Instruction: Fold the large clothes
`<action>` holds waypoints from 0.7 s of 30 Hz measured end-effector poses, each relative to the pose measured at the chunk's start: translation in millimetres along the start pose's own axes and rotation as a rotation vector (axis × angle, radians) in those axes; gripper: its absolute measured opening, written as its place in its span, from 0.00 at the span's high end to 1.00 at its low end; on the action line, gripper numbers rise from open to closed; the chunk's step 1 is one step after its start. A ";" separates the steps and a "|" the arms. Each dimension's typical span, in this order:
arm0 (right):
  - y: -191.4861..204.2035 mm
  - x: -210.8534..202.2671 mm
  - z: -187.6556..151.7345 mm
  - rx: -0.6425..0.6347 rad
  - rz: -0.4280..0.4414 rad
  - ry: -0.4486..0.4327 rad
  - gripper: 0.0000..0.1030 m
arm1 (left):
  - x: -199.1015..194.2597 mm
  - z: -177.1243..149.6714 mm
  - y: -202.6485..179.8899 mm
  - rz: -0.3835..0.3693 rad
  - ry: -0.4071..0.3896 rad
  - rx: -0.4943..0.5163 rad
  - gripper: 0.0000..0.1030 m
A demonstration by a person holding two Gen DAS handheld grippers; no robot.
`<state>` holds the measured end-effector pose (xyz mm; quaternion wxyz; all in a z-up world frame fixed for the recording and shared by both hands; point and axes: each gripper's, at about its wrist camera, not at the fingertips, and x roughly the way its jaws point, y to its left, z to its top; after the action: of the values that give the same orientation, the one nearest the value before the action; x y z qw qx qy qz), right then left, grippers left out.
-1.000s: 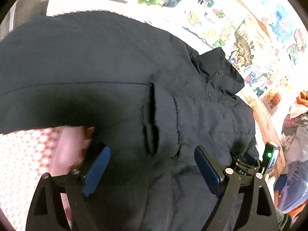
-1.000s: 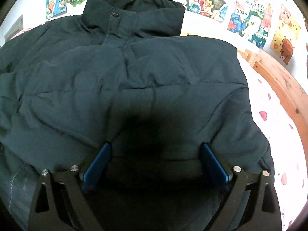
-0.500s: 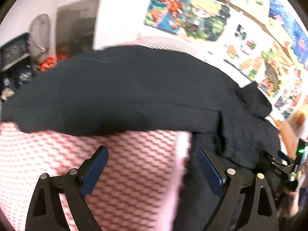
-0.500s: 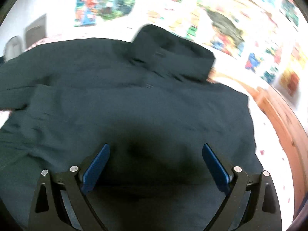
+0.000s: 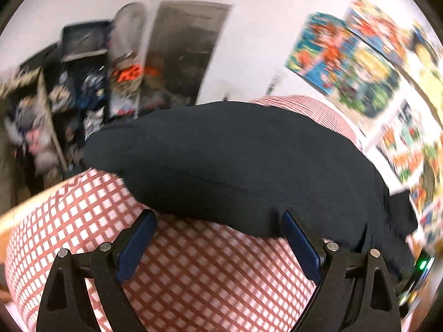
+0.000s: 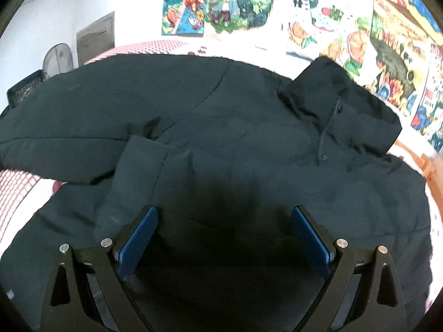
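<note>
A large dark padded jacket (image 6: 249,144) lies spread on a bed, collar (image 6: 340,102) at the upper right, one sleeve (image 6: 83,116) stretched out to the left. My right gripper (image 6: 224,238) is open and empty, hovering over the jacket's lower body. In the left wrist view the same sleeve (image 5: 235,166) lies across the red-and-white checked bedcover (image 5: 193,271). My left gripper (image 5: 218,238) is open and empty, just in front of the sleeve's near edge, over the checked cover.
Colourful posters (image 6: 221,2) cover the wall behind the bed. A cluttered shelf (image 5: 55,96) and a dark doorway (image 5: 182,49) stand beyond the bed's left end. A wooden bed frame (image 6: 432,166) runs along the right side.
My left gripper has swung left, off the jacket body and over the checked cover by the sleeve. My right gripper's view has turned left; the sleeve now shows. Both stay open.
</note>
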<state>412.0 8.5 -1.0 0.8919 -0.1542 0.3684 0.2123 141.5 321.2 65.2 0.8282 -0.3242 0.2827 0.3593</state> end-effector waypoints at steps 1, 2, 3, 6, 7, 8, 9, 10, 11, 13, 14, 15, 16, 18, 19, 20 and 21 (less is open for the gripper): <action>1.1 7.6 -4.0 0.006 -0.002 0.024 0.08 | 3.1 2.2 3.8 0.002 0.001 -0.025 0.11; 2.7 12.4 -7.8 0.011 -0.003 0.036 0.08 | 5.1 3.8 6.5 0.005 -0.005 -0.042 0.11; 1.4 16.0 -11.9 0.018 0.001 0.042 0.08 | 7.0 3.4 6.9 0.011 -0.011 -0.051 0.11; -0.9 17.7 -17.6 0.029 0.009 0.040 0.07 | 13.6 5.8 5.3 0.014 -0.034 -0.080 0.11; 0.3 16.7 -18.1 0.025 0.005 0.038 0.07 | 17.5 7.5 4.0 0.014 -0.031 -0.080 0.12; 0.5 15.6 -18.5 0.022 0.001 0.037 0.07 | 19.7 8.2 3.0 0.016 -0.033 -0.076 0.12; 1.1 14.3 -19.0 0.020 -0.003 0.038 0.07 | 21.2 8.9 1.1 0.020 -0.048 -0.066 0.13; 1.3 12.7 -19.6 0.021 -0.007 0.038 0.07 | 20.1 7.8 2.2 0.026 -0.061 -0.057 0.15; 0.8 10.5 -20.3 0.026 -0.011 0.039 0.07 | 20.5 8.0 0.2 0.038 -0.074 -0.045 0.25; 0.0 4.6 -20.8 0.041 -0.015 0.039 0.07 | 19.6 9.3 -2.7 0.044 -0.105 -0.028 0.43; 1.0 1.7 -20.7 0.048 -0.013 0.040 0.07 | 19.3 11.5 -3.5 0.047 -0.116 -0.018 0.55; -0.4 -1.0 -21.0 0.060 -0.007 0.044 0.07 | 18.3 13.4 -3.0 0.049 -0.122 -0.012 0.61; -2.5 -3.0 -20.7 0.073 -0.001 0.049 0.07 | 17.1 15.1 -5.3 0.051 -0.135 0.001 0.68; -7.3 -7.1 -21.6 0.108 0.012 0.057 0.07 | 12.1 16.4 -7.6 0.048 -0.167 0.023 0.81; -10.7 -8.9 -22.5 0.129 0.020 0.063 0.07 | 7.5 15.5 -11.2 0.048 -0.197 0.039 0.83; -15.0 -12.7 -24.1 0.158 0.032 0.068 0.07 | 2.8 14.8 -14.7 0.045 -0.224 0.056 0.87; -19.2 -16.9 -26.4 0.187 0.047 0.074 0.07 | -1.3 14.2 -18.6 0.043 -0.243 0.071 0.89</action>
<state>395.0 -23.9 -4.4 0.8829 -0.0693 0.4228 0.1920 158.6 321.3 81.3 0.8594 -0.2428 0.1995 0.4033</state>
